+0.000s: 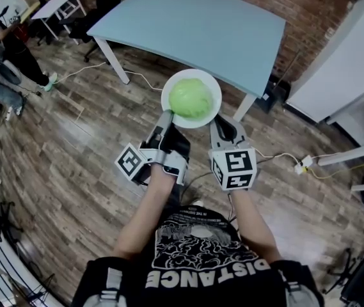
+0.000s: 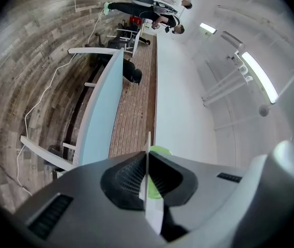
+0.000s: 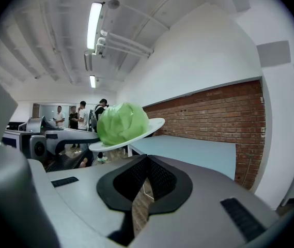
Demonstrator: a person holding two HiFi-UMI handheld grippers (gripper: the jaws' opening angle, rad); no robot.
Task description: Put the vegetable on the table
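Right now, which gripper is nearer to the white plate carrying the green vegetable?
Left. The left gripper has its jaws shut on the rim of the plate. The right gripper sits beside the plate's near right edge, jaws together on nothing.

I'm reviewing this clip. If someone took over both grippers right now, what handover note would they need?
Left gripper: shut on the rim of the white plate, which shows edge-on between its jaws.
Right gripper: jaws together, holding nothing, close to the plate's near rim.
Things: the green vegetable lies on the plate, held in the air over the wooden floor, just short of the light blue table.
Done: the vegetable is in hand, on its plate.
Left: move forward over the table, set it down, probably plate and all, then open the left gripper.
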